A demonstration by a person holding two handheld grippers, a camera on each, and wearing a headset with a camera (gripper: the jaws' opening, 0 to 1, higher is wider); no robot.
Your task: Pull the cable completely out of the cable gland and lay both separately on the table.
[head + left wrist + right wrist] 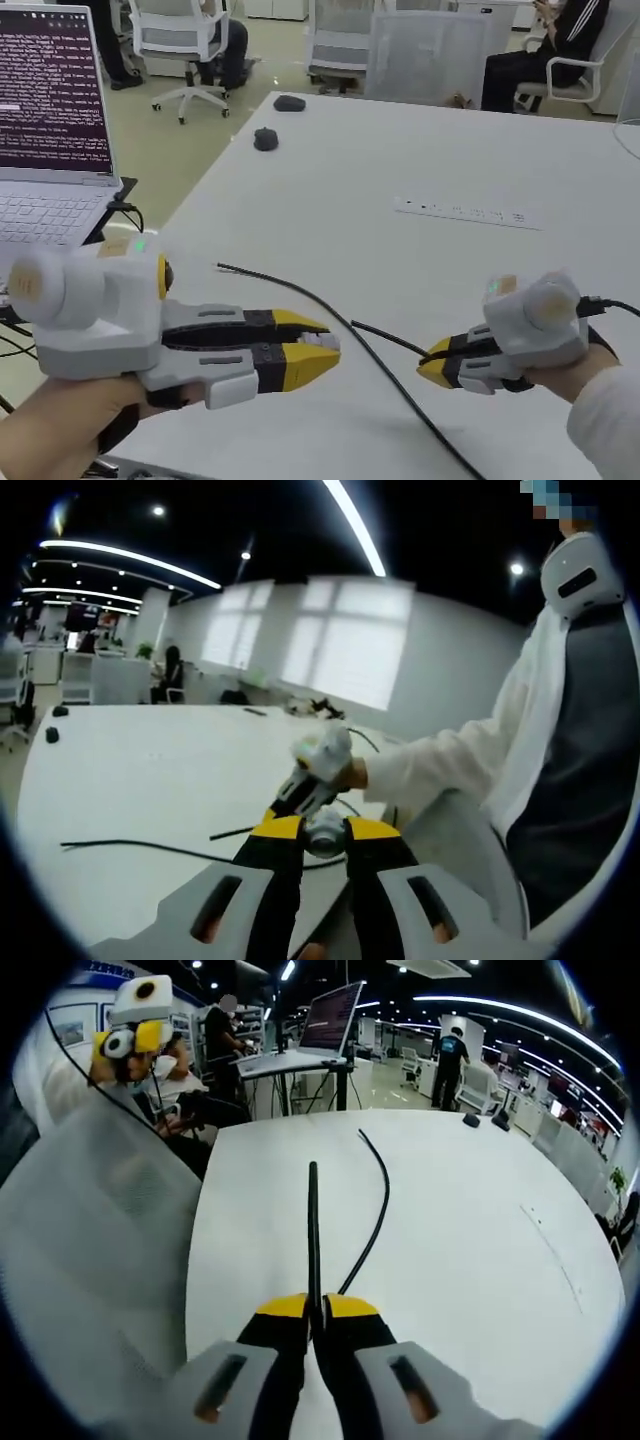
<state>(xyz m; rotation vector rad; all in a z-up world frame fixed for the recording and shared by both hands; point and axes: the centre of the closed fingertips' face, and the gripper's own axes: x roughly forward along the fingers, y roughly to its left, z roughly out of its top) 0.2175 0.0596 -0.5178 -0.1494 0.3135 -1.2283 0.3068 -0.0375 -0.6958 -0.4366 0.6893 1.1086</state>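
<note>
My left gripper hovers at the table's near left edge, shut on a small grey cable gland. In the left gripper view the round gland sits clamped between the yellow jaw tips. My right gripper, to the right, is shut on the end of a black cable that sticks out towards the gland, a gap apart from it. In the right gripper view this cable runs straight ahead from the shut jaws. A longer black stretch of cable lies on the white table.
An open laptop stands on a stand left of the table. A white power strip lies mid-table on the right. Two dark computer mice rest at the far left corner. Office chairs and seated people are beyond.
</note>
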